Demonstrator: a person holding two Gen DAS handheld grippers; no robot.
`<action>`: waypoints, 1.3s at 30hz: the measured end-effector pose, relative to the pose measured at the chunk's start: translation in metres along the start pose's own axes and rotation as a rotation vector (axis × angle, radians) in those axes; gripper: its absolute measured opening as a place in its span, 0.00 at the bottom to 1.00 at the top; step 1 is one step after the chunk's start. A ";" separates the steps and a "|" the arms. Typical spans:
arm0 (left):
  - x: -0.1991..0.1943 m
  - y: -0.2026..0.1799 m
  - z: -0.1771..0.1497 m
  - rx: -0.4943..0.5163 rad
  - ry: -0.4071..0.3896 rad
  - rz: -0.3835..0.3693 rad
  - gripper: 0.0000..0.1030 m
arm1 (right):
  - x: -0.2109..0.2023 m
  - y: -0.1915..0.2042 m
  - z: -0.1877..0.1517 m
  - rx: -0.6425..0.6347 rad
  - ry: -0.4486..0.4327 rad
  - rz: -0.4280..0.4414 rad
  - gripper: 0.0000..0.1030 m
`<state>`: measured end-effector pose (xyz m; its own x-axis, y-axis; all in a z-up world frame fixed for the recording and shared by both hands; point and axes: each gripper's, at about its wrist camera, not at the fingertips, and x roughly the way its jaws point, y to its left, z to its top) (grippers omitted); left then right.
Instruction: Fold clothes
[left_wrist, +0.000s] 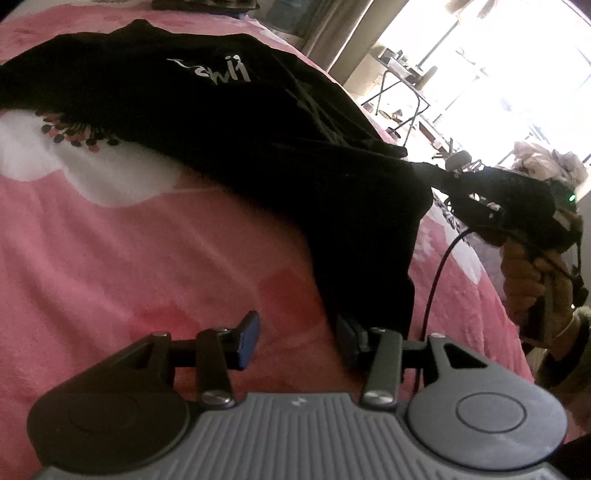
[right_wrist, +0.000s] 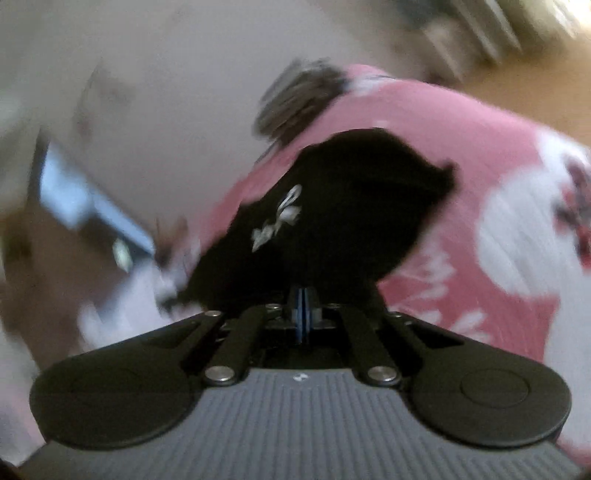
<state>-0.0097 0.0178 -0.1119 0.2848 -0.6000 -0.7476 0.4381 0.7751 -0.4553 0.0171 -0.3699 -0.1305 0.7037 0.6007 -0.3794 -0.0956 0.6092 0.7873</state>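
While blurred, right view hides hand (left_wrist: 532, 280).

Open pink bedspread (left_wrist: 129, 251) lies left of and ahead of the left gripper (left_wrist: 299, 339), with nothing on it up to the black shirt (left_wrist: 229, 122), so a hand could pass freely there. The shirt covers the far and right part of the bed and drapes down against the right jaw. To the right, the right gripper (left_wrist: 439, 177) pulling the cloth, its cable (left_wrist: 436, 280) and the person's hand (left_wrist: 532, 288) block the way.
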 end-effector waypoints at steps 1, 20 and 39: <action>0.000 0.001 0.000 -0.012 -0.002 -0.004 0.46 | -0.002 -0.010 0.001 0.072 -0.006 0.024 0.00; -0.032 0.104 -0.017 -0.714 -0.174 -0.357 0.53 | 0.003 0.123 -0.070 -0.414 0.333 0.442 0.00; -0.037 0.117 -0.029 -0.762 -0.119 -0.349 0.57 | 0.030 0.162 -0.131 -0.557 0.504 0.505 0.03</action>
<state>0.0065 0.1370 -0.1514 0.3467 -0.8133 -0.4673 -0.1651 0.4376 -0.8839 -0.0700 -0.1851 -0.0779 0.1063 0.9404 -0.3231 -0.7283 0.2948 0.6185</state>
